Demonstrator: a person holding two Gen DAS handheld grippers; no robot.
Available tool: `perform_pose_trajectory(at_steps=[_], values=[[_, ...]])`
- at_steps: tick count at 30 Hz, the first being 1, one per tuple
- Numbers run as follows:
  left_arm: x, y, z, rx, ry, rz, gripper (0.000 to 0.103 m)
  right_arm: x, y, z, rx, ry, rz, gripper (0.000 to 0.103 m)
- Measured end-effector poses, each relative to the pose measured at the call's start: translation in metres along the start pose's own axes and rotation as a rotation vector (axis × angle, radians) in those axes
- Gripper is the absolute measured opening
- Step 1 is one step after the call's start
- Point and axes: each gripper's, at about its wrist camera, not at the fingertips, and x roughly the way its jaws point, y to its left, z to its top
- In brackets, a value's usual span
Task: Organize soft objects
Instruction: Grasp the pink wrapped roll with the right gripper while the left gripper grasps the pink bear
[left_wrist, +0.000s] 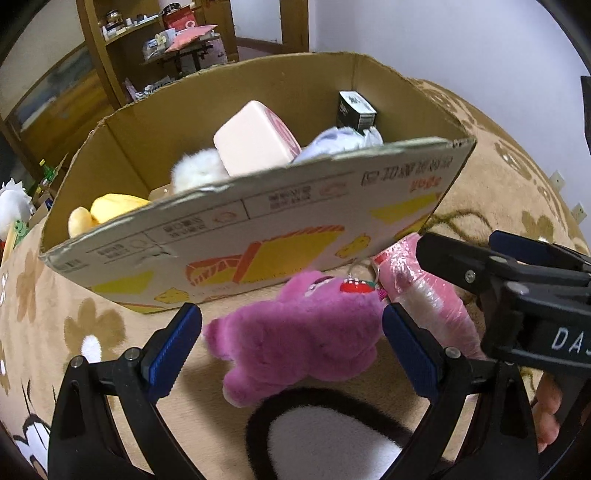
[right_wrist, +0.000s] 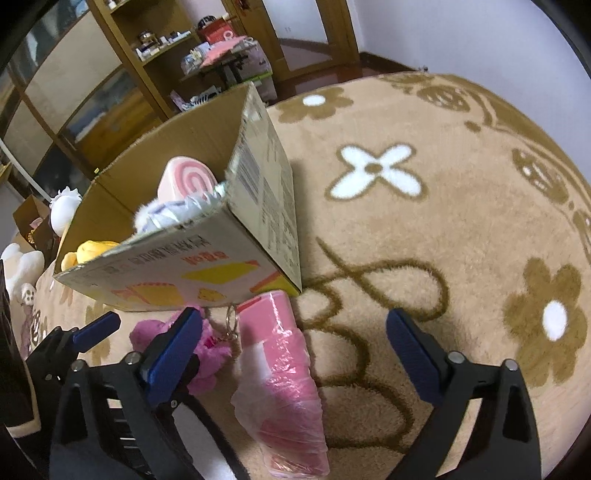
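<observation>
Left claw (left_wrist: 291, 347) stands wide, its blue pads on either side of a purple plush toy (left_wrist: 295, 339) that lies on the flower-patterned carpet (left_wrist: 48, 314); the right pad sits just beside the toy's flank, the left pad stands apart from it, and neither pad presses the fur. A small red charm (left_wrist: 355, 286) rests at the toy's far end, toward the cardboard box (left_wrist: 258, 236). Just to the right of the toy lies a pink packet wrapped in clear film (left_wrist: 424, 295), its far end close to the box's corner. A black-rimmed white soft item (left_wrist: 332, 435) lies nearest the camera, below the toy. Right claw (right_wrist: 291, 350) is likewise wide and holds nothing; in the right wrist view the pink packet (right_wrist: 284, 387) lies lengthwise between its fingers, nearer the left finger, while the purple plush toy (right_wrist: 207, 354) is partly hidden behind that finger. A metal key ring (right_wrist: 232, 319) lies between toy and packet. Inside the box rest a pink swirl cushion (left_wrist: 255, 138), a white fluffy toy (left_wrist: 199, 171), a yellow plush (left_wrist: 110, 210), a pale lilac plush (left_wrist: 340, 142) and a small black carton (left_wrist: 355, 110).
</observation>
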Motion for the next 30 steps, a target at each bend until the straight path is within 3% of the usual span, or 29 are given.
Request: perform_pose_trajectory(at_steps=[2, 4, 12, 16, 25, 30], values=[[0.003, -0.003, -0.001, 0.012, 0.001, 0.014, 0.098, 0.006, -0.004, -0.002, 0.016, 0.024, 0.009, 0.097], [0.005, -0.005, -0.001, 0.019, 0.004, 0.012, 0.098, 0.012, -0.008, -0.003, 0.037, 0.056, 0.025, 0.083], [0.009, -0.007, -0.002, 0.040, 0.018, 0.005, 0.097, 0.028, -0.006, -0.008, 0.032, 0.127, 0.062, 0.062], [0.013, -0.009, -0.004, 0.057, 0.025, 0.016, 0.097, 0.033, -0.002, -0.008, 0.012, 0.147, 0.076, 0.039], [0.015, -0.011, -0.006, 0.058, 0.029, 0.023, 0.097, 0.033, 0.004, -0.007, -0.006, 0.159, 0.092, 0.027], [0.015, -0.011, -0.006, 0.052, 0.025, 0.020, 0.092, 0.031, 0.007, -0.006, -0.016, 0.155, 0.091, 0.024]])
